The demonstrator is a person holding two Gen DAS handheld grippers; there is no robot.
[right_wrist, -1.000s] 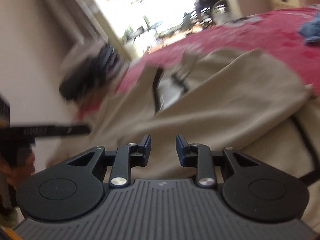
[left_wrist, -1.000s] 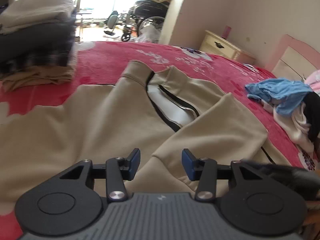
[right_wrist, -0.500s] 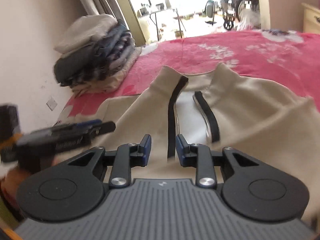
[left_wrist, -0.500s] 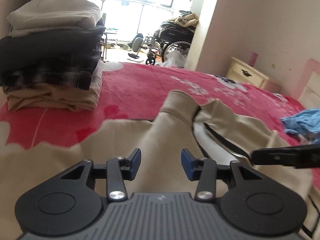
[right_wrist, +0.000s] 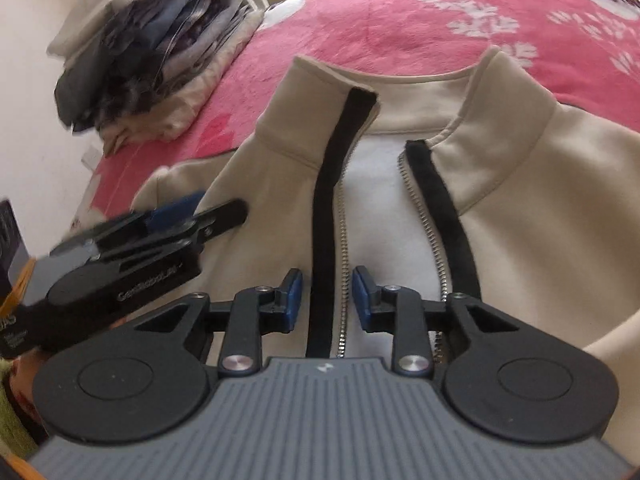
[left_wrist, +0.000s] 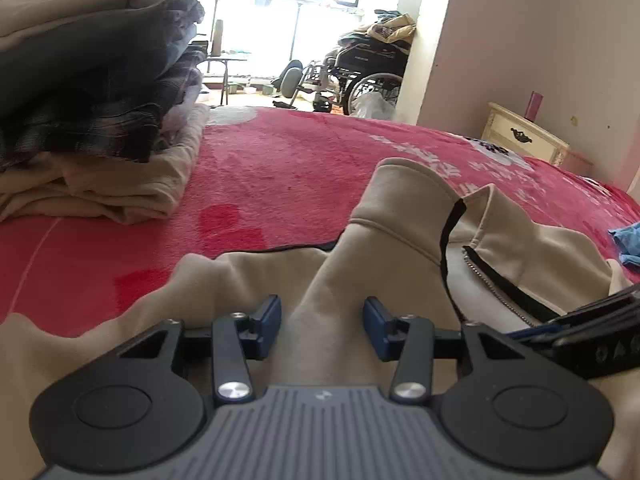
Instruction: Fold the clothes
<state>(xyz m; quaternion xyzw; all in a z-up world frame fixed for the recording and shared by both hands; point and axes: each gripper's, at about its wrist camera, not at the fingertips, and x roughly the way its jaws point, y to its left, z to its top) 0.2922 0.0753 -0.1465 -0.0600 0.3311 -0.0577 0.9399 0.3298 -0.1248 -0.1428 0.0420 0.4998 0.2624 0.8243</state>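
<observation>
Beige zip-front jacket (right_wrist: 500, 220) lying face up, spread on the red floral blanket (right_wrist: 400, 24). Stand-up collar (right_wrist: 316, 92) points away toward the blanket's far side. Front zipper (right_wrist: 342, 240) is open at the top, black-edged, exposing a white lining (right_wrist: 376, 200). Fabric is rumpled along the blanket's near edge.

The stack of folded clothes (right_wrist: 156, 52) smears into blur at the right wrist view's upper left; the left claw (right_wrist: 176, 216) is blurred too, and the beige jacket (right_wrist: 520, 208) runs off the frame's right edge.
</observation>
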